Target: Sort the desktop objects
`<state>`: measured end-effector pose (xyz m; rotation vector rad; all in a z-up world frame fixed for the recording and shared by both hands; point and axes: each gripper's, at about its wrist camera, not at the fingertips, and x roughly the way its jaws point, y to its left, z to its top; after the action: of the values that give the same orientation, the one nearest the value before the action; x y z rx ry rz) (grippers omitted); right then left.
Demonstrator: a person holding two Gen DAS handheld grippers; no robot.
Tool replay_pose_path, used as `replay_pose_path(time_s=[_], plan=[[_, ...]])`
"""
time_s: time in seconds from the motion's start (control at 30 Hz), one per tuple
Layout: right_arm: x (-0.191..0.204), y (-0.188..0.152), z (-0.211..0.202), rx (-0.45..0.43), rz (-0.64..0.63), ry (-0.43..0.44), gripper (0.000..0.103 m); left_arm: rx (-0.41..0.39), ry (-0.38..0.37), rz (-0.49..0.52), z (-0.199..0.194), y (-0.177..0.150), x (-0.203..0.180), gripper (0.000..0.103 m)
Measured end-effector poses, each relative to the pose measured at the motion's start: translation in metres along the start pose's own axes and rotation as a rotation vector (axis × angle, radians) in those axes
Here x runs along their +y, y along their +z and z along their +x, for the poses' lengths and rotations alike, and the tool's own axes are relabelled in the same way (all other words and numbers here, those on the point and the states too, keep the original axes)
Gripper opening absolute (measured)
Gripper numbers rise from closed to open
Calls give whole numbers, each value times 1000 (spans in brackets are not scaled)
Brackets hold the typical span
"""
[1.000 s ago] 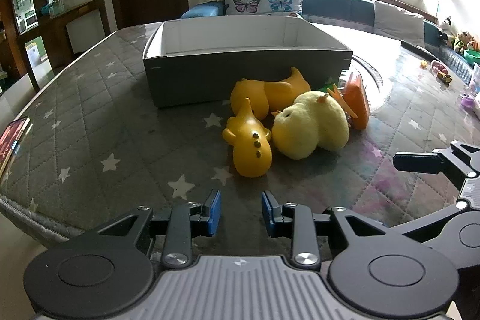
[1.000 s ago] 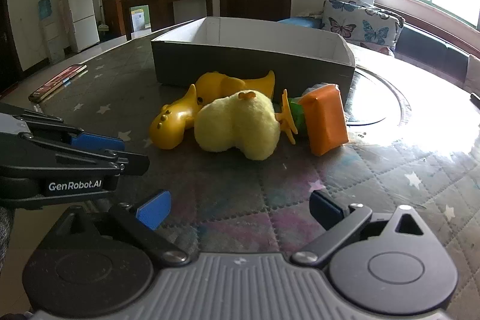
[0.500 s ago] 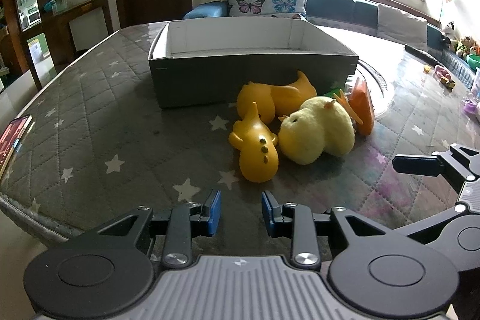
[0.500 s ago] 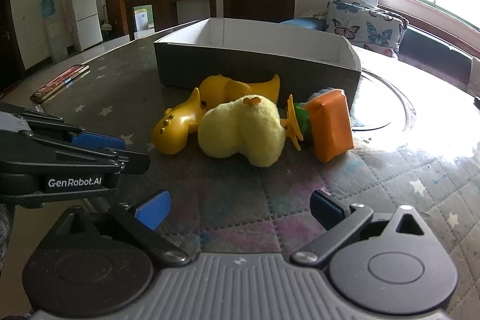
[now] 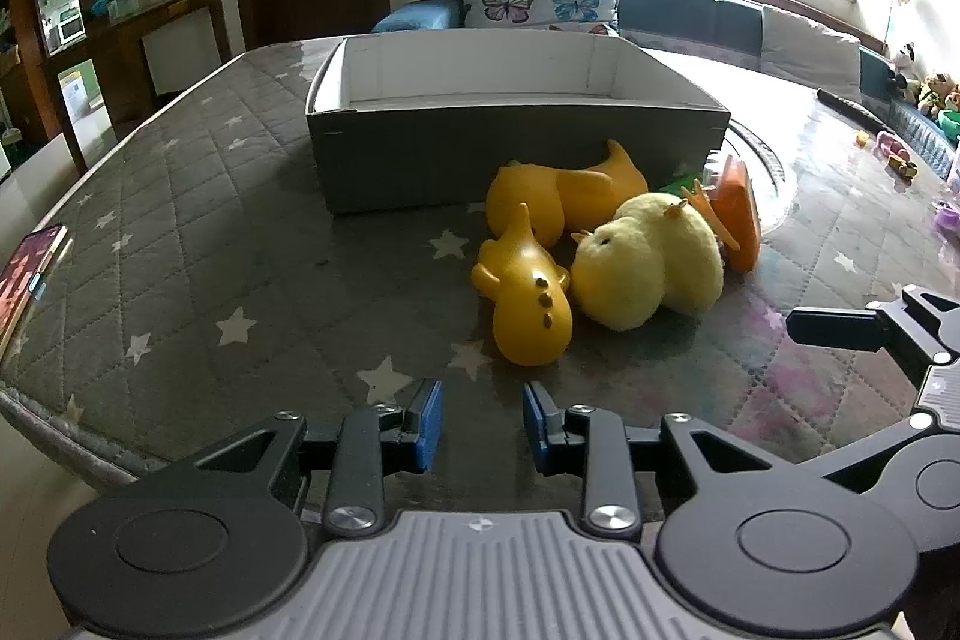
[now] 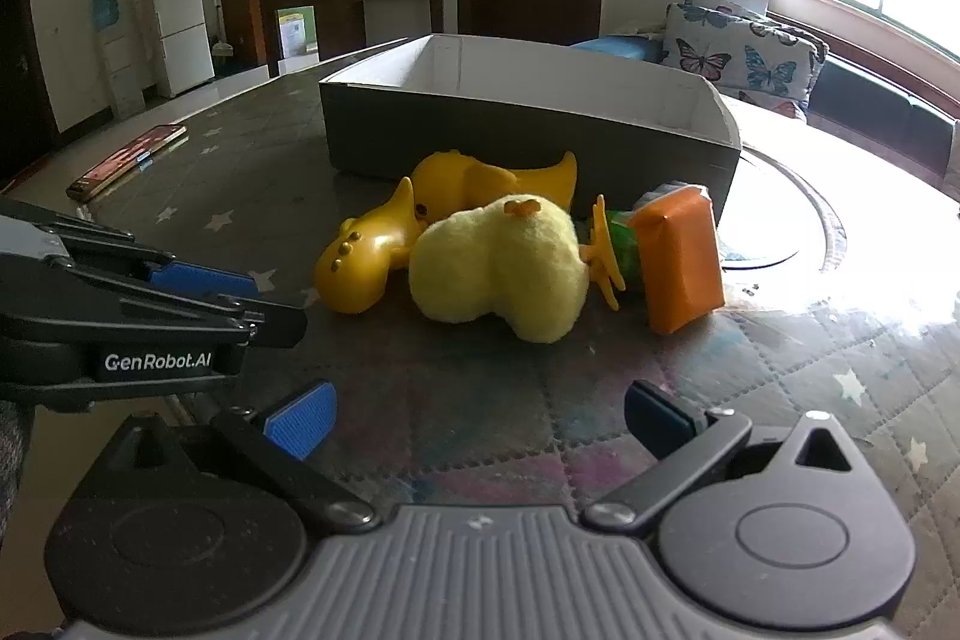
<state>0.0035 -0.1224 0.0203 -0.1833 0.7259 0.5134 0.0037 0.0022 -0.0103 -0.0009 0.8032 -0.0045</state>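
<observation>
Left wrist view shows the left gripper [image 5: 482, 423] with its blue-padded jaws partly spread and nothing between them, hovering above the dark quilted star-patterned table cover [image 5: 198, 244]. Right wrist view shows the right gripper [image 6: 480, 415] with jaws spread wide and empty. Beyond both, just in front of the grey open cardboard box [image 5: 516, 154], lie two glossy yellow rubber duck toys [image 5: 531, 307], a fluffy pale-yellow plush chick [image 6: 504, 268] touching them, and an orange block [image 6: 681, 259] beside the chick, near the box's corner.
</observation>
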Motion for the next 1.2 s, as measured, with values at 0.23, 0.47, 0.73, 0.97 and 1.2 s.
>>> replay_pose_path(time_s=[0.23,0.47,0.73,0.97,1.2], plan=[[2,3,2,-3,-9,8,103,1,2,-5,0,1,3,32],[4,5,2,-8,-18,24,103,-1,0,-9,0,3,6,32],[10,10,2,-24,-38,53,103,-7,-9,-17,-1,7,10,32],[14,16,1,-42,-57,91,99,-21,-16,-29,-5,13,18,32],[19,26,3,-64,-68,140,94,-64,-34,-42,-15,27,28,32]])
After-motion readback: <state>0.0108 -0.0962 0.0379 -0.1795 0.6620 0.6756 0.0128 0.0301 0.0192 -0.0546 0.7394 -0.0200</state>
